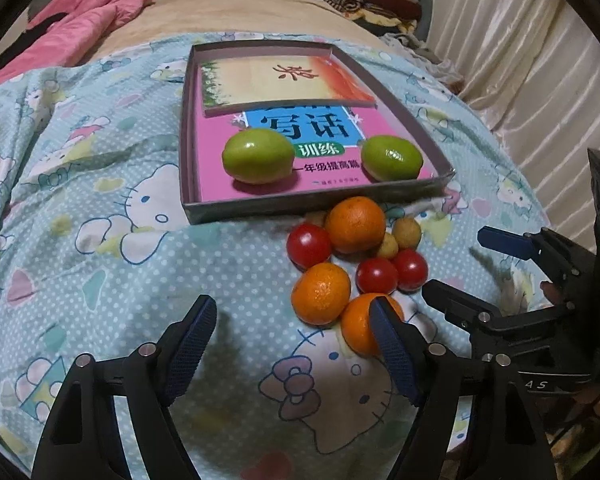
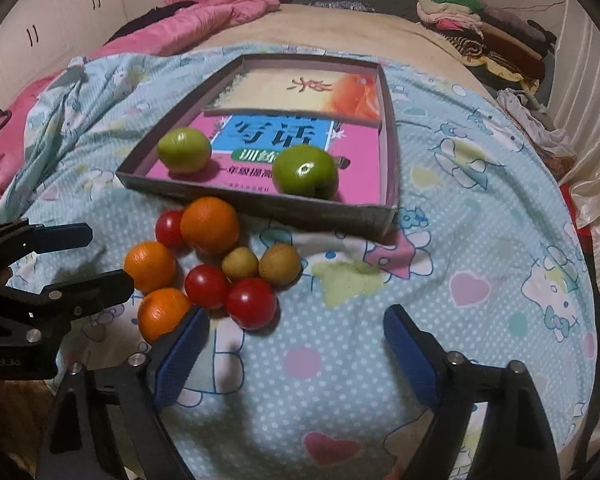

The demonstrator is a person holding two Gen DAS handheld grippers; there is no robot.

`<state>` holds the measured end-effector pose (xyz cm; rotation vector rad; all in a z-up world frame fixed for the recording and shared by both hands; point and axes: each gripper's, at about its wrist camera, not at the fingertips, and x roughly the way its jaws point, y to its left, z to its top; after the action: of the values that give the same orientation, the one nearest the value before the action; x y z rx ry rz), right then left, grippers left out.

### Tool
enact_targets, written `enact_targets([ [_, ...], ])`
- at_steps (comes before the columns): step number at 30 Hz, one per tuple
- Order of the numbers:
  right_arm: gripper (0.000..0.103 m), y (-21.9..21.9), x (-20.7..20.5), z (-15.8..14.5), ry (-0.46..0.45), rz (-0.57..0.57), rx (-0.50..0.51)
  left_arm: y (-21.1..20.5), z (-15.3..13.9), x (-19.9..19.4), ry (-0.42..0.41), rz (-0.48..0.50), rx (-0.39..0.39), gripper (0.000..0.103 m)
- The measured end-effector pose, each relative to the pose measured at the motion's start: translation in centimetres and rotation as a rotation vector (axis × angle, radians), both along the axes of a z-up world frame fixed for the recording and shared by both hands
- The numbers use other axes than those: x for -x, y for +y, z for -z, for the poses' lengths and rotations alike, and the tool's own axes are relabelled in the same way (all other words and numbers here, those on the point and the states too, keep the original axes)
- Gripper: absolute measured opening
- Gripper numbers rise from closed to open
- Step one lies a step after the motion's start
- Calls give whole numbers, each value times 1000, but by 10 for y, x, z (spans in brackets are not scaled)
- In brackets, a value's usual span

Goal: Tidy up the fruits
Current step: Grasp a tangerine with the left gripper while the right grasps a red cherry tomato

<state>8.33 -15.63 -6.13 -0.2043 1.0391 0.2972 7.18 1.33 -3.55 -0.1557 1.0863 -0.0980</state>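
Left gripper (image 1: 292, 334) and right gripper (image 2: 296, 344), both wide and empty, above a bed (image 1: 100, 200); fruit pile (image 2: 212, 264) near a tray (image 2: 260, 200) holding two green fruits (image 1: 258, 156).

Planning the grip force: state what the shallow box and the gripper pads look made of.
Shallow box: likely thin cardboard, matte grey, with straight folded walls and a raw edge. Left gripper pads: probably blue rubber, judging by the fine gridded texture; the right gripper pads look alike.

Left tongs (image 1: 294, 330) and right tongs (image 2: 294, 338) agape; both tilted downward
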Motion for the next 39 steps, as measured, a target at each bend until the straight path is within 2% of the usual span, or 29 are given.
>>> enact_targets([
  [2,79,2,-1,4,16,-10,10,-1,2,-1,6,8,11,73],
  [5,71,5,-2,9,39,-25,17,-2,5,-3,15,15,35,71],
  [8,67,7,-3,13,59,-30,16,-3,8,-6,22,20,47,64],
  [13,58,8,-6,18,79,-30,-3,-3,12,-11,24,24,69,60],
  [17,54,9,-9,19,82,-41,-29,-3,15,-15,30,28,86,51],
  [30,44,18,-18,27,77,-69,-36,-6,22,-28,57,38,107,50],
  [35,34,18,-18,27,83,-84,-62,-10,25,-34,68,55,112,41],
  [39,32,14,-17,26,84,-77,-86,-15,26,-35,71,68,108,37],
])
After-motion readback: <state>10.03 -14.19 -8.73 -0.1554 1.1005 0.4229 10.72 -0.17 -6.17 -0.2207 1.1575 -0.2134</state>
